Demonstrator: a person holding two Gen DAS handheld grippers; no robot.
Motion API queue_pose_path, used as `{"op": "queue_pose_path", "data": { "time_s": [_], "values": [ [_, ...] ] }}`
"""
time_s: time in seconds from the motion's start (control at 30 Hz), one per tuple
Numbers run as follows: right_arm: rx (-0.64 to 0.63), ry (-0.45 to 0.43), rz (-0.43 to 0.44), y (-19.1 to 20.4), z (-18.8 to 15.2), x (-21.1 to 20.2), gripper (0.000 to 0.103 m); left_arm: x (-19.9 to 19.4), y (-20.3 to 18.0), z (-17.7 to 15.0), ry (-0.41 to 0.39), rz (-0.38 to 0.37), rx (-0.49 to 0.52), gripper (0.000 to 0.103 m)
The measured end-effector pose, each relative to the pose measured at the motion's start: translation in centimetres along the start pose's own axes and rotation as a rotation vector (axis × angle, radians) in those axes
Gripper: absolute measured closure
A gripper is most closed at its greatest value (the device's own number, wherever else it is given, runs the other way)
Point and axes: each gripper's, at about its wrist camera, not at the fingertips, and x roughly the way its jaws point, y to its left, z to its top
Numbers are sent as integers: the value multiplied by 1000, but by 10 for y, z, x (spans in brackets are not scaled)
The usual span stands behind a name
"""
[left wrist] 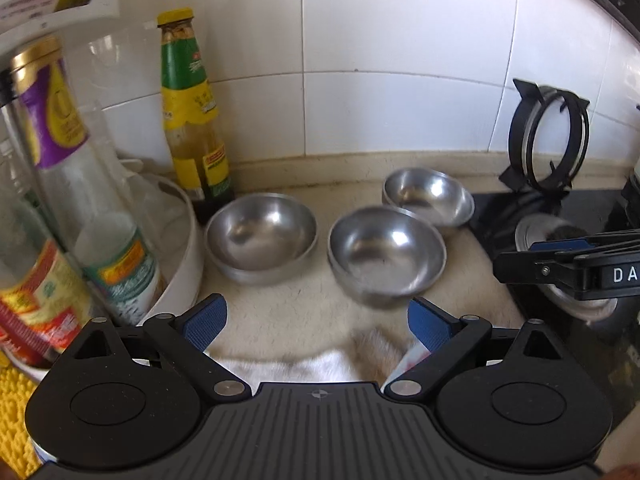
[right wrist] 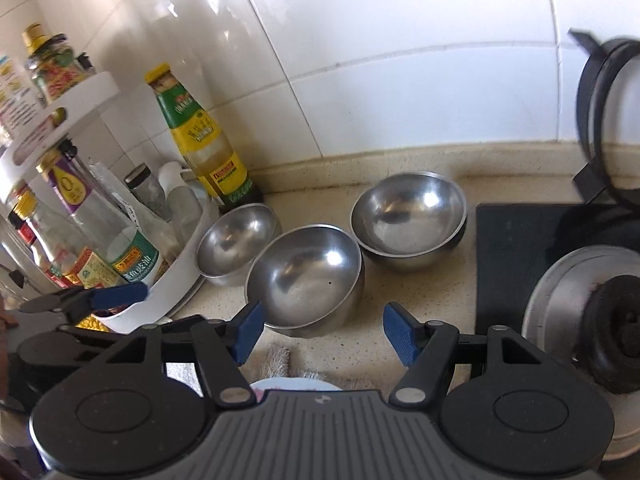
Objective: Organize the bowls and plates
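Three steel bowls stand on the beige counter. In the left wrist view the left bowl (left wrist: 261, 236) is by the rack, the middle bowl (left wrist: 386, 254) is nearest, and the far bowl (left wrist: 428, 196) is behind it. My left gripper (left wrist: 316, 326) is open and empty, just short of the middle bowl. In the right wrist view the middle bowl (right wrist: 306, 278) sits just ahead of my open, empty right gripper (right wrist: 324, 334), with the left bowl (right wrist: 236, 242) and far bowl (right wrist: 410, 218) beyond. The right gripper also shows side-on in the left wrist view (left wrist: 516, 258).
A white two-tier rack (right wrist: 168, 288) full of bottles stands left, with a yellow-capped sauce bottle (left wrist: 192, 120) beside it. A black stove (right wrist: 516, 248) with a burner (right wrist: 616, 332) lies right; a pot-support ring (left wrist: 548, 140) leans on the tiled wall. A white cloth (left wrist: 304, 364) lies under the left gripper.
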Motion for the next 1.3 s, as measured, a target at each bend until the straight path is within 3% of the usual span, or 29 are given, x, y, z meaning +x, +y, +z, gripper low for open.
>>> {"op": "queue_pose_path", "data": {
  "time_s": [0.33, 0.43, 0.5, 0.57, 0.8, 1.3],
  "values": [
    [43, 107, 33, -20, 16, 52, 58, 56, -20, 23, 97, 6, -40, 10],
    [49, 132, 40, -24, 20, 65, 64, 71, -21, 27, 120, 21, -38, 21],
    [54, 148, 51, -26, 21, 73, 68, 82, -19, 29, 145, 7, -58, 36],
    [54, 160, 50, -27, 22, 80, 76, 93, -18, 29, 170, -7, -68, 43],
    [74, 170, 56, -31, 25, 91, 76, 117, -20, 28, 209, -28, -54, 62],
    [56, 153, 69, -22, 22, 82, 76, 114, -26, 28, 182, 14, 8, 61]
  ]
}}
